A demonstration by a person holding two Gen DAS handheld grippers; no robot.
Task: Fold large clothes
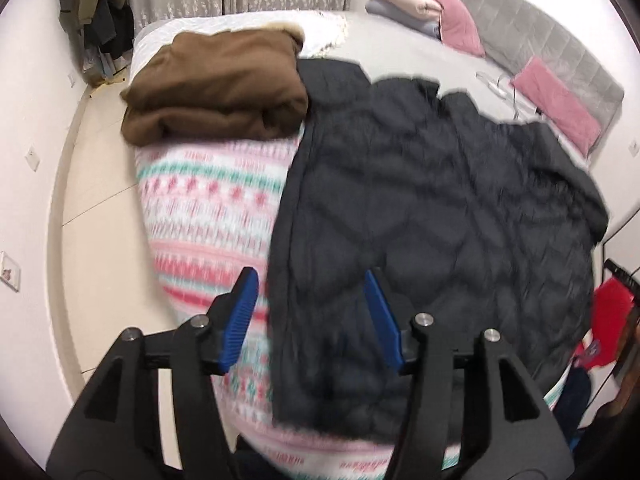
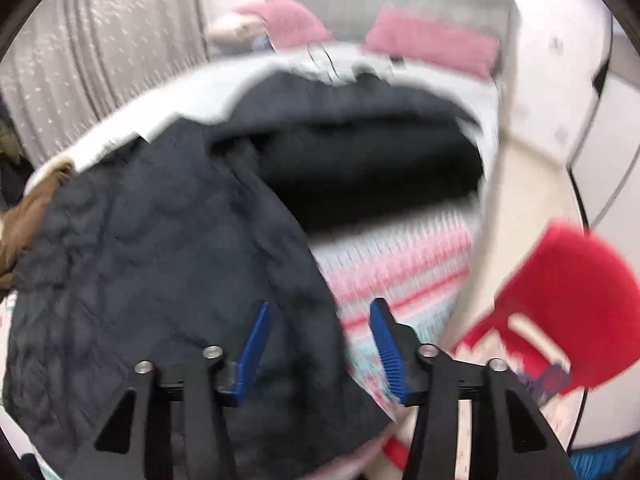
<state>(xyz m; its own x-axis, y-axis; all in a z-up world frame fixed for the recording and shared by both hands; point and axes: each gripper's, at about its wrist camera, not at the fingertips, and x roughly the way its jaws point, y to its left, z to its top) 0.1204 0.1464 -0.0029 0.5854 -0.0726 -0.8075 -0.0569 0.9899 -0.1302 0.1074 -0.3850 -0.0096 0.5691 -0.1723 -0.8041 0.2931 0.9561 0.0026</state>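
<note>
Between the spread blue pads of the left gripper (image 1: 310, 316), which holds nothing, runs the near edge of a dark quilted puffer jacket (image 1: 432, 216) spread flat on a pink, white and teal patterned blanket (image 1: 208, 216). Beyond the left pad sits a folded brown garment (image 1: 216, 92); farther ahead are pink pillows (image 1: 460, 20) against a grey headboard (image 1: 560, 52). The right gripper (image 2: 320, 344) also gapes wide and empty, its left pad over the jacket's hem and its right over the blanket. To its right a red stool (image 2: 560, 300) stands on the floor. Motion blur smears the right wrist view, so the jacket's far half reads only as dark folds.
</note>
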